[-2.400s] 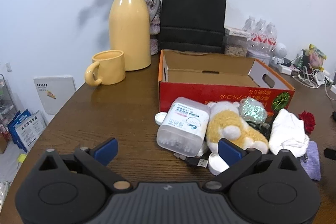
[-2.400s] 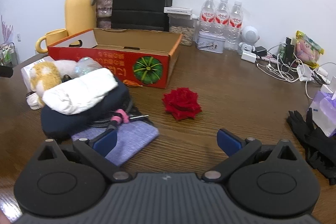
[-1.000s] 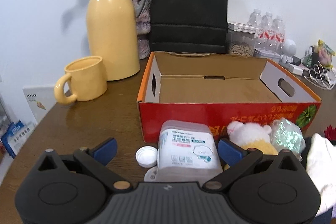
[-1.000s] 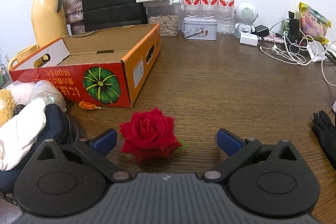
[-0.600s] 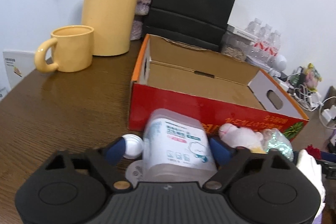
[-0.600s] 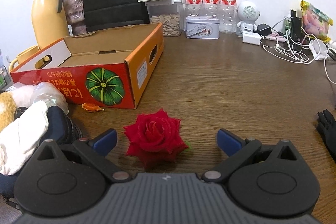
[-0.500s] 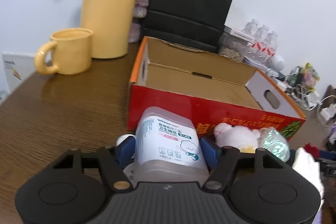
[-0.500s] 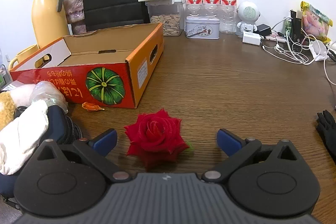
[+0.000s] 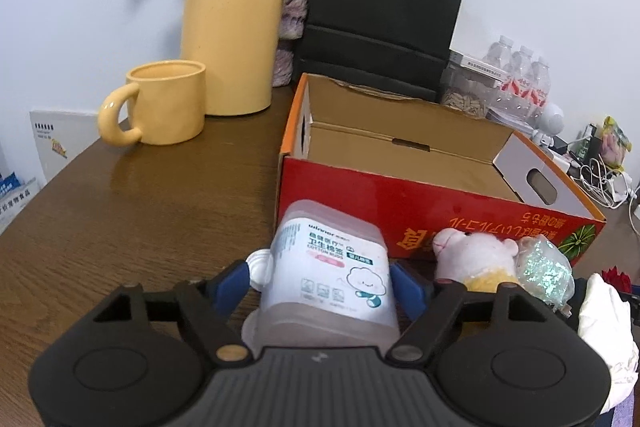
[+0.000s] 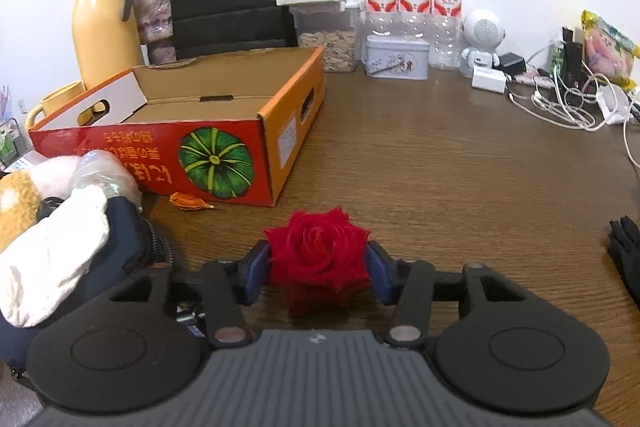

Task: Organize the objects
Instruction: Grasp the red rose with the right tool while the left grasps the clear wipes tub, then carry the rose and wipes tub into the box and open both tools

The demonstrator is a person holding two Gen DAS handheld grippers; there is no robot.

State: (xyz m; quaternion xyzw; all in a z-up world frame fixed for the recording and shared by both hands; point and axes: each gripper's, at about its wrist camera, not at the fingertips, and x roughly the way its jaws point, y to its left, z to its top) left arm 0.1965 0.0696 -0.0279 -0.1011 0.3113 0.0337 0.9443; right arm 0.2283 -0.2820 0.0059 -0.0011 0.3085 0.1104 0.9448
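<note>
With the left gripper clamped on the clear plastic cotton-swab box and the right gripper pinching the red fabric rose, both just before the open red-and-orange cardboard box, lift each clear of its front wall before releasing.

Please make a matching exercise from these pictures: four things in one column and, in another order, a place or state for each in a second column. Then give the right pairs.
Things:
1. cotton swab box
2. red rose
3. cardboard box
4. yellow mug

Places or states:
A. open, nothing seen inside
B. beside the yellow jug
C. between the fingers of the left gripper
D. between the fingers of the right gripper

Pairs: 1-C, 2-D, 3-A, 4-B
</note>
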